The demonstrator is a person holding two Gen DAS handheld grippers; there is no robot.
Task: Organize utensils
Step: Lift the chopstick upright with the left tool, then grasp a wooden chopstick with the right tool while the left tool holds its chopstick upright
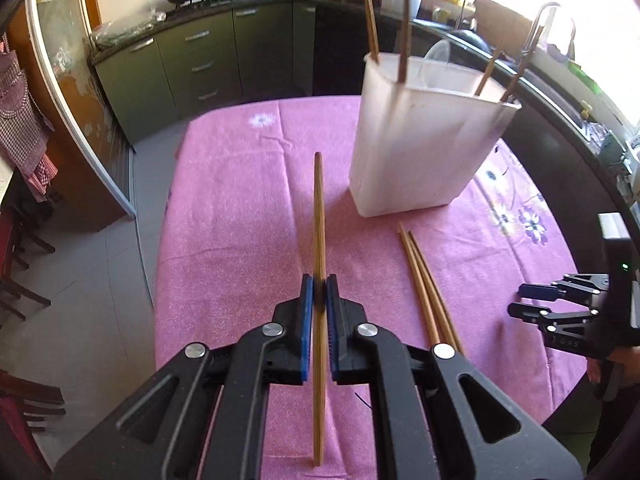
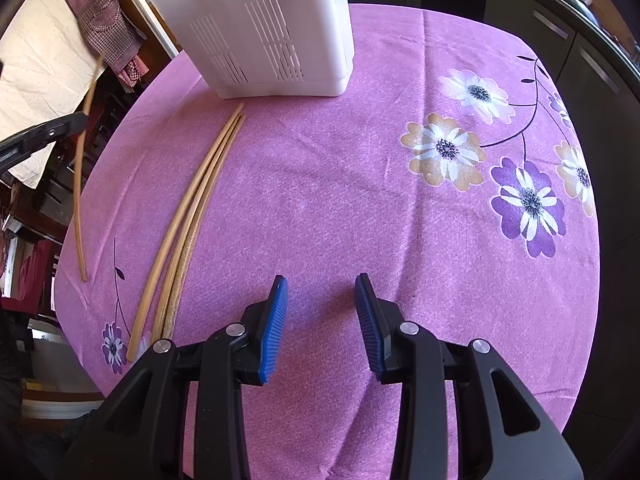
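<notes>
My left gripper (image 1: 319, 286) is shut on a wooden chopstick (image 1: 319, 208) and holds it above the pink tablecloth, left of the white utensil holder (image 1: 424, 148). Several chopsticks (image 1: 404, 36) stand in the holder. Loose chopsticks (image 1: 428, 292) lie on the cloth in front of the holder. In the right wrist view the holder (image 2: 268, 28) stands far left and the loose chopsticks (image 2: 192, 208) lie left of my right gripper (image 2: 322, 292), which is open and empty above the cloth. The held chopstick (image 2: 80, 184) and the left gripper (image 2: 44, 136) show at the left edge.
The round table (image 1: 224, 200) has a pink flowered cloth (image 2: 440, 148). Dark kitchen cabinets (image 1: 200, 64) and a counter with a sink tap (image 1: 540, 24) run behind and to the right. Chairs (image 1: 24, 272) stand at the left. The right gripper (image 1: 560, 304) shows at the table's right edge.
</notes>
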